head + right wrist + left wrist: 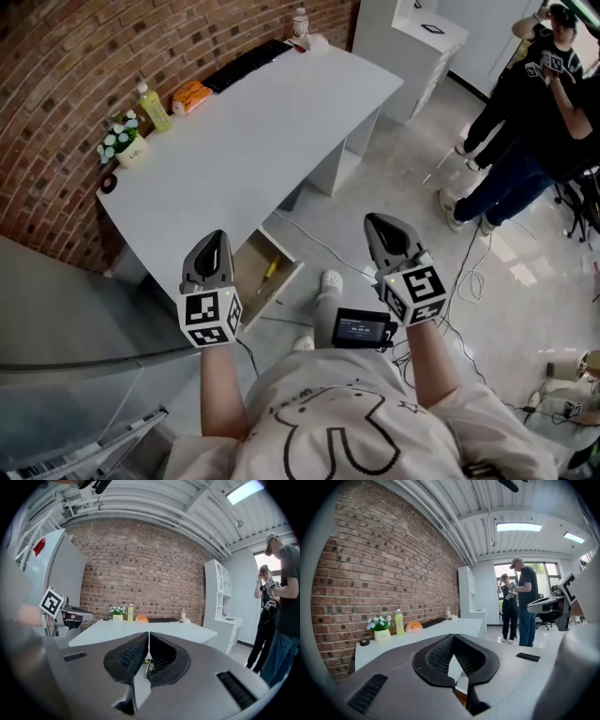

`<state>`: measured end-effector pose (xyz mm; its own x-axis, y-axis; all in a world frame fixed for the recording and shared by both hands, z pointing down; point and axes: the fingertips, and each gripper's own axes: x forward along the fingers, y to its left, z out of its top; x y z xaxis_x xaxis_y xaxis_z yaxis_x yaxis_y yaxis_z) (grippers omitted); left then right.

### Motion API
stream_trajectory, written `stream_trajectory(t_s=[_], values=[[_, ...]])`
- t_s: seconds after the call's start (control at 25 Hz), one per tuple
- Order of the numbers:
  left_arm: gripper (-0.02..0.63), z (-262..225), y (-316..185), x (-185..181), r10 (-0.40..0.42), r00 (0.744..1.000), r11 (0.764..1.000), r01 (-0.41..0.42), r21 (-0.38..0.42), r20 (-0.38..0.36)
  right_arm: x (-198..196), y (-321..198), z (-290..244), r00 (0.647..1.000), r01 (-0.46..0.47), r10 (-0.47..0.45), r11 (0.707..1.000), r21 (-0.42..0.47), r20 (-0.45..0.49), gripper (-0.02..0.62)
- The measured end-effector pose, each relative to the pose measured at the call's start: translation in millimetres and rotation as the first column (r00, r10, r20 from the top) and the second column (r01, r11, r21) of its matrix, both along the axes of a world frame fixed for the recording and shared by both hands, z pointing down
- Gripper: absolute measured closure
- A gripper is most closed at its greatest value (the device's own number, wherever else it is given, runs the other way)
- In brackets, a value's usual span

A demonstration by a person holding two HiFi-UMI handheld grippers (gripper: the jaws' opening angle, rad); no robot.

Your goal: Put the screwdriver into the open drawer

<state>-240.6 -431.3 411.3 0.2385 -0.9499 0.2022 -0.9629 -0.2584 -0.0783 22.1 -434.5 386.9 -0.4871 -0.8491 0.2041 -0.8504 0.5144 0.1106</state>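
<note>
Under the near edge of the surface (262, 131): a drawer (281, 295) stands pulled open, and the yellow screwdriver (270, 270) lies inside it.
Left tool (217, 236): clenched, tips meeting, nothing held between them.
Right tool (382, 223): clenched too, the jaws pressed into one thin line and gripping nothing.
Left arm (220, 394): bare forearm stretched forward from the body, with the tool pointing away over the near edge of the surface.
Right arm (433, 361): stretched forward alongside the left, its tool over the floor and level with the other.
Screwdriver relative to the tools: between the two. It is just to the right of the left tool's tip and farther from the right tool, and it touches neither.
</note>
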Motion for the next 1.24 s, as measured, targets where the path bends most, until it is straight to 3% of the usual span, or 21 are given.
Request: stream_trajectory(t_s=[0.16, 0.36, 0.84, 1.24], values=[[0.592, -23.5, -2.2, 4.1, 0.004, 1.0, 0.997, -0.004, 0.073, -0.004, -0.5, -1.0, -8.8, 1.0, 0.002, -0.002, 1.0, 0.029, 0.007, 0.575], [0.592, -34.9, -2.8, 10.9, 0.02, 1.0, 0.994, -0.021, 0.107, 0.011, -1.4, -1.3, -13.9, 1.0, 0.001, -0.002, 0.999, 0.047, 0.007, 0.575], [0.592, -50.8, 1.9, 9.5, 0.012, 0.999, 0.987, -0.017, 0.159, 0.032, -2.3, -1.2, -28.8, 1.0, 0.011, -0.014, 0.995, 0.098, 0.026, 0.575], [0.592, -53.1, 8.2, 3.2, 0.001, 0.999, 0.986, -0.008, 0.166, 0.042, -7.0, 5.0, -22.5, 1.0, 0.015, -0.017, 0.997, 0.081, 0.025, 0.575]])
